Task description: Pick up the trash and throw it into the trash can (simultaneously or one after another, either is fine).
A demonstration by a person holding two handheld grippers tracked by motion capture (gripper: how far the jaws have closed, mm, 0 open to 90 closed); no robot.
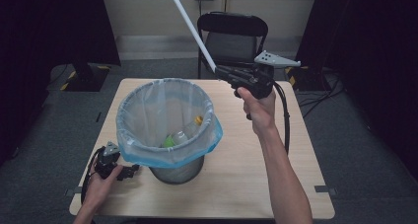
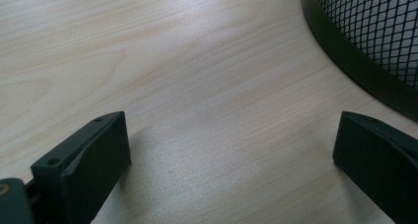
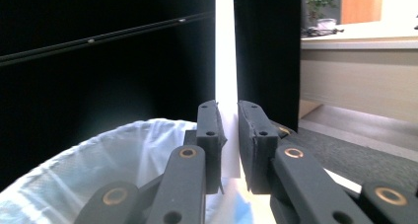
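Note:
A long white strip (image 1: 193, 30) slants up and to the left above the table, its lower end pinched in my right gripper (image 1: 218, 72), which is held in the air behind the bin. In the right gripper view the strip (image 3: 226, 46) rises straight up between the two closed jaws of the right gripper (image 3: 228, 135). A mesh bin (image 1: 167, 123) lined with a pale blue bag stands mid-table and holds a plastic bottle (image 1: 186, 132) and something green. My left gripper (image 1: 129, 172) rests on the table at the bin's left foot, jaws wide apart around nothing (image 2: 229, 150).
The bin's black mesh wall (image 2: 367, 41) curves close to the left gripper's right jaw. The bag's rim (image 3: 98, 150) lies just below the right gripper. A black chair (image 1: 231, 36) stands behind the wooden table (image 1: 236, 184). Dark curtains hang on both sides.

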